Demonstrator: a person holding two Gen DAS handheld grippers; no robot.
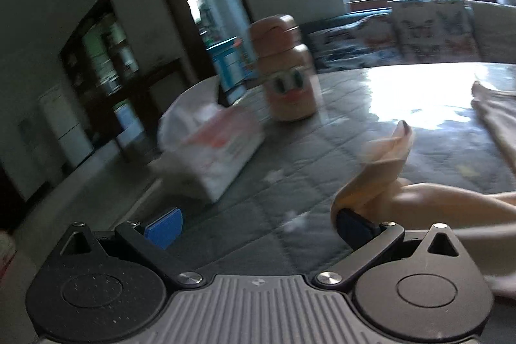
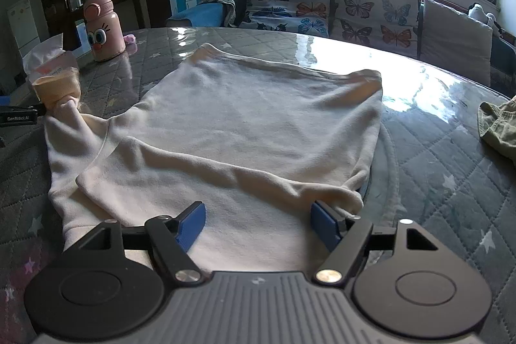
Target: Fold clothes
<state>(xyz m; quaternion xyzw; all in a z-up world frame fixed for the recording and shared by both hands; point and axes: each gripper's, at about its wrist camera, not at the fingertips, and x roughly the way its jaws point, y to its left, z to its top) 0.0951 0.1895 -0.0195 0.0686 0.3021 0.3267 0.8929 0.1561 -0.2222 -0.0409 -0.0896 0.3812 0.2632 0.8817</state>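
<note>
A cream shirt (image 2: 251, 124) lies spread across the middle of the right wrist frame, on a table (image 2: 451, 170) covered in grey quilted, star-printed cloth under a glossy sheet. The right gripper (image 2: 258, 221) sits low at the frame's bottom centre, its blue fingers (image 2: 192, 226) spread wide with the shirt's near edge between them; the right finger touches a fold of the hem, and nothing is clamped. At the left edge of that frame the left gripper (image 2: 42, 109) meets a bunched sleeve (image 2: 69, 108), its cuff standing up just above. The left wrist view is blurred: there the jaws stand wide apart, and the sleeve (image 1: 380, 170) drapes over the right finger (image 1: 351, 226) at lower right, so whether it is truly pinched cannot be told. A pink bottle (image 2: 103, 28) with a cartoon face stands at upper left, beside a tissue pack (image 2: 48, 63). An olive garment (image 2: 500, 128) lies at the right edge. Butterfly cushions (image 2: 322, 8) line a sofa behind the table.
</note>
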